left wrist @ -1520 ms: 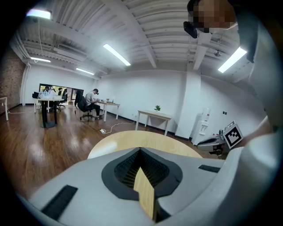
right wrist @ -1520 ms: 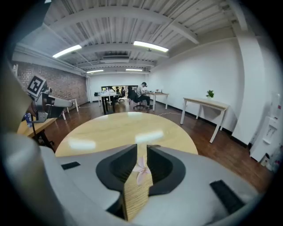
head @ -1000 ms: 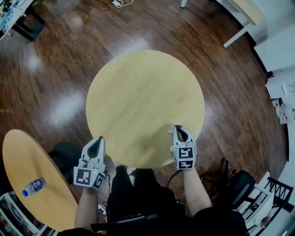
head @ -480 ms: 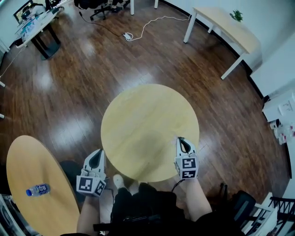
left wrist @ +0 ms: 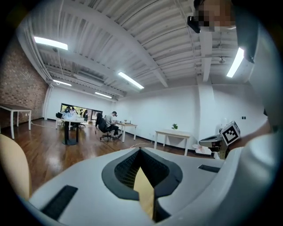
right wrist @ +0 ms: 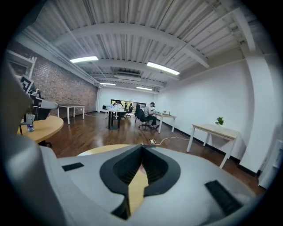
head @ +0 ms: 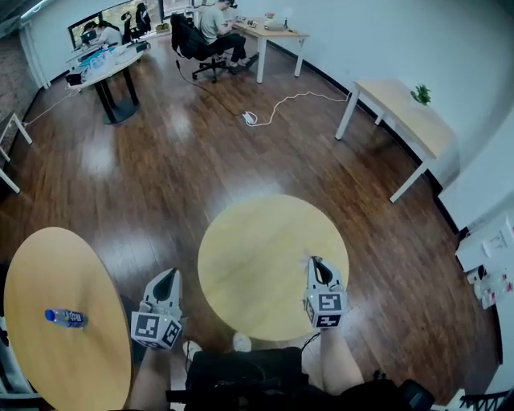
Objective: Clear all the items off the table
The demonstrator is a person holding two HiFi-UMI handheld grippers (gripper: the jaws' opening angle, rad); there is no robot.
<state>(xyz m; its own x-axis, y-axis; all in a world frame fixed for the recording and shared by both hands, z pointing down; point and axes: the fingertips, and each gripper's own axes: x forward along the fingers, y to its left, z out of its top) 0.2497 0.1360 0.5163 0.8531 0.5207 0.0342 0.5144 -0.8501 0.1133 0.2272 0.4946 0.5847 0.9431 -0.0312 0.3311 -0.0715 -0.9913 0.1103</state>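
Note:
The round pale wooden table (head: 265, 241) in front of me has a bare top. My right gripper (head: 314, 262) hangs over its near right edge, shut with nothing between the jaws. My left gripper (head: 167, 275) is over the floor just left of that table, also shut and empty. In the left gripper view the closed jaws (left wrist: 140, 150) point across the room. In the right gripper view the closed jaws (right wrist: 142, 147) point over the table top (right wrist: 99, 150). A small water bottle (head: 64, 318) lies on a second round table (head: 48, 273) at my left.
Dark wooden floor surrounds both tables. A white rectangular table (head: 405, 112) with a small plant (head: 421, 94) stands at the right wall. A white cable (head: 277, 108) trails on the floor. People sit at desks (head: 217, 24) at the far end. The bottle (right wrist: 30, 122) also shows in the right gripper view.
The head view has lifted and takes in much more of the room. Both grippers stay shut near the table's front edge. The bottle rests in the same spot on the left table.

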